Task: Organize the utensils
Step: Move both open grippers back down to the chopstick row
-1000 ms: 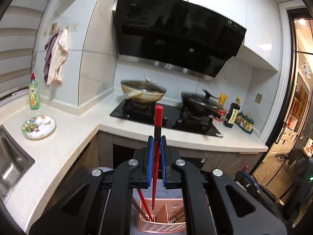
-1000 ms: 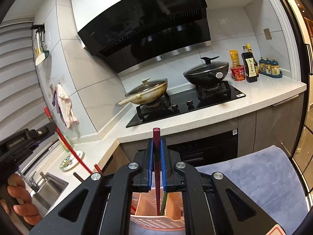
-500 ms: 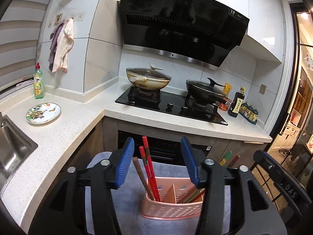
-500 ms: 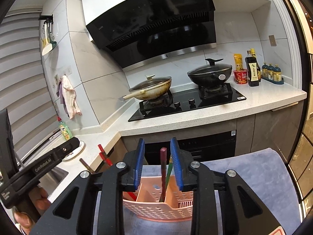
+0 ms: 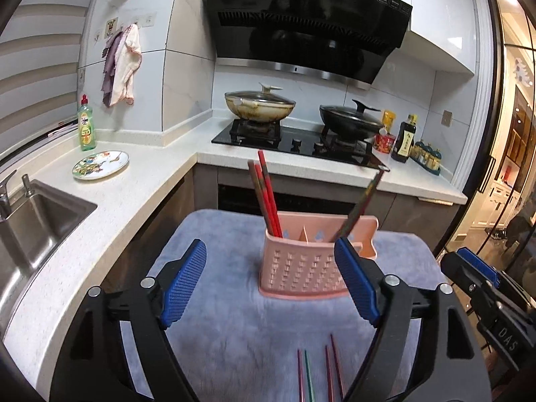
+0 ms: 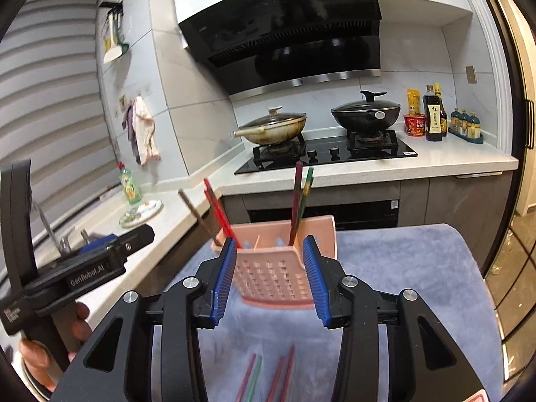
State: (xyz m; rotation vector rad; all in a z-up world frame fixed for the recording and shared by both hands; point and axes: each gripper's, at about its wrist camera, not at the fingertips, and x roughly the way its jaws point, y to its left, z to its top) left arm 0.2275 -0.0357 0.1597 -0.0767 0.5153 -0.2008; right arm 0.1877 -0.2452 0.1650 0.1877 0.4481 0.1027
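Note:
A pink slotted utensil holder (image 5: 301,268) (image 6: 273,274) stands on a blue-grey towel (image 5: 234,341). Red chopsticks (image 5: 266,194) (image 6: 217,211) lean in its left compartment. A dark red and a green chopstick (image 6: 299,201) (image 5: 363,201) lean in its right one. Several loose chopsticks (image 5: 318,368) (image 6: 268,375) lie on the towel near me. My left gripper (image 5: 269,251) (image 6: 110,251) hangs in front of the holder, jaws opening, nothing between them. My right gripper (image 6: 268,254) (image 5: 469,268) is also opening; the holder shows in its gap, beyond the pads and untouched.
A steel sink (image 5: 33,227), a patterned plate (image 5: 100,165) and a green soap bottle (image 5: 86,124) sit on the left counter. Behind the holder is a hob (image 5: 294,140) with two lidded pans. Sauce bottles (image 5: 405,139) stand at the right. A hand (image 6: 33,351) holds the left gripper.
Both grippers were shut on an upright chopstick above the holder. They have opened, the chopsticks now stand in the holder, and both grippers have drawn back, bringing the loose chopsticks into view.

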